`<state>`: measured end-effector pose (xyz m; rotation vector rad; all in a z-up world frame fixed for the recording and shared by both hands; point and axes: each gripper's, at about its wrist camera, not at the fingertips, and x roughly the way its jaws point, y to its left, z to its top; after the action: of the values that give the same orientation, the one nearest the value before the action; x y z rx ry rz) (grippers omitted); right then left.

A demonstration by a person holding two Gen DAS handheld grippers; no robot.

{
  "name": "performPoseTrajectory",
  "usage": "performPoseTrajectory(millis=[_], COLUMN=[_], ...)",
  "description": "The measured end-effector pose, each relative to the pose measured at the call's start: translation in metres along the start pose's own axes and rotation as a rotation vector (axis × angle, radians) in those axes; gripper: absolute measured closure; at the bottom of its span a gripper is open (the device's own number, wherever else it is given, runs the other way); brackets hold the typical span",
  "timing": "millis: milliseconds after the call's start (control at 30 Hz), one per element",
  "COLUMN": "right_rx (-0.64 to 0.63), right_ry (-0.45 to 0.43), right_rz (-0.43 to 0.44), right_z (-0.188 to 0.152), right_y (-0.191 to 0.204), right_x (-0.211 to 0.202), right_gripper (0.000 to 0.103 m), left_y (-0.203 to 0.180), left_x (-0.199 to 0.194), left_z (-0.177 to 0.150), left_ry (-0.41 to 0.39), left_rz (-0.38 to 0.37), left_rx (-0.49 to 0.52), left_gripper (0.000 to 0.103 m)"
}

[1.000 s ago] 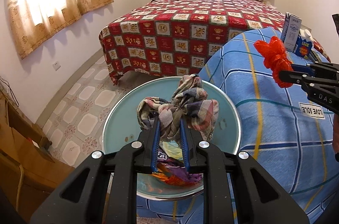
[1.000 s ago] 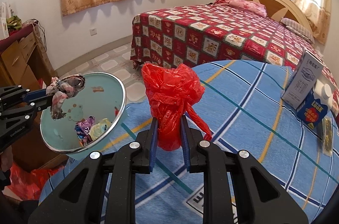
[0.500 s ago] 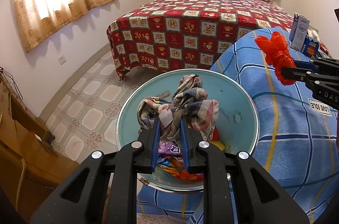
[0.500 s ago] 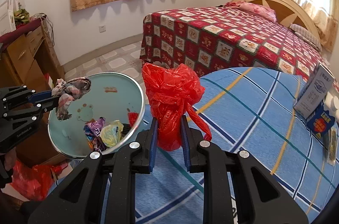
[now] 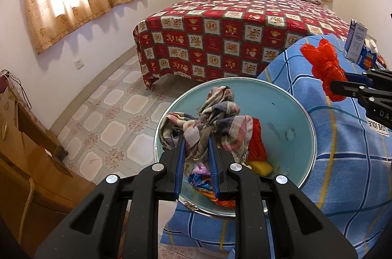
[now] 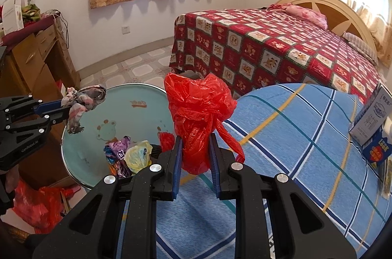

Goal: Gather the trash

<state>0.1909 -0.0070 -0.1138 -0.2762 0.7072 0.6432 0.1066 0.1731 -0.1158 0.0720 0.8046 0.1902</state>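
Note:
My left gripper [image 5: 196, 139] is shut on a crumpled plaid cloth [image 5: 208, 122] and holds it over a pale blue round bin [image 5: 289, 117]. The bin has wrappers and a yellow bag [image 6: 138, 156] lying in it. From the right wrist view that same cloth [image 6: 80, 104] hangs above the bin's left rim [image 6: 64, 136]. My right gripper [image 6: 194, 139] is shut on a bunched red plastic bag [image 6: 198, 112], held above the blue checked blanket [image 6: 294, 136] just right of the bin. In the left wrist view the red bag [image 5: 323, 63] shows at the right.
A white carton [image 6: 374, 117] and a blue box [image 6: 376, 151] stand on the blanket at the far right. A bed with a red patterned cover [image 5: 232, 33] lies behind. A wooden cabinet [image 6: 36, 63] stands at the left, with another red bag [image 6: 36, 205] on the floor below it.
Both grippers have drifted toward the bin with their loads still held. More of the bin's inside and its trash now shows in both views.

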Motion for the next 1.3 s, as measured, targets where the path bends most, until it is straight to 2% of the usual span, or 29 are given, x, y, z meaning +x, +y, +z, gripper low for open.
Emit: performPoseTrajectory(millis=[567, 633, 667, 700, 767, 833, 967, 1033, 1133, 1300], right_rx=[-0.044, -0.054, -0.057, -0.059, -0.061, -0.06, -0.034, -0.019, -0.002, 0.01], right_ry=[-0.005, -0.021, -0.027, -0.043, -0.049, -0.051, -0.075, -0.095, -0.128, -0.153], right_rz=[0.032, 0.061, 0.066, 0.074, 0.072, 0.071, 0.06, 0.054, 0.048, 0.032], right_z=[0.008, 0.009, 0.009, 0.009, 0.009, 0.009, 0.01, 0.01, 0.007, 0.003], right_y=[0.015, 0.017, 0.016, 0.017, 0.02, 0.022, 0.019, 0.018, 0.013, 0.007], right_x=[0.004, 0.002, 0.002, -0.001, -0.001, -0.002, -0.011, -0.018, -0.032, -0.047], right_gripper=[0.081, 0.078, 0.069, 0.052, 0.04, 0.039, 0.036, 0.035, 0.029, 0.028], left_y=[0.007, 0.009, 0.009, 0.01, 0.012, 0.011, 0.01, 0.009, 0.007, 0.003], left_x=[-0.002, -0.003, -0.004, -0.005, -0.007, -0.008, -0.016, -0.02, -0.031, -0.045], left_z=[0.003, 0.004, 0.004, 0.005, 0.006, 0.007, 0.009, 0.011, 0.014, 0.018], left_ry=[-0.007, -0.008, -0.011, -0.016, -0.023, -0.028, -0.059, -0.069, -0.104, -0.14], left_rz=[0.009, 0.011, 0.011, 0.016, 0.017, 0.02, 0.022, 0.015, 0.002, 0.0], left_rx=[-0.027, -0.035, -0.039, -0.047, -0.053, -0.051, -0.069, -0.07, -0.084, -0.081], left_gripper=[0.083, 0.075, 0.071, 0.068, 0.056, 0.054, 0.032, 0.031, 0.022, 0.016])
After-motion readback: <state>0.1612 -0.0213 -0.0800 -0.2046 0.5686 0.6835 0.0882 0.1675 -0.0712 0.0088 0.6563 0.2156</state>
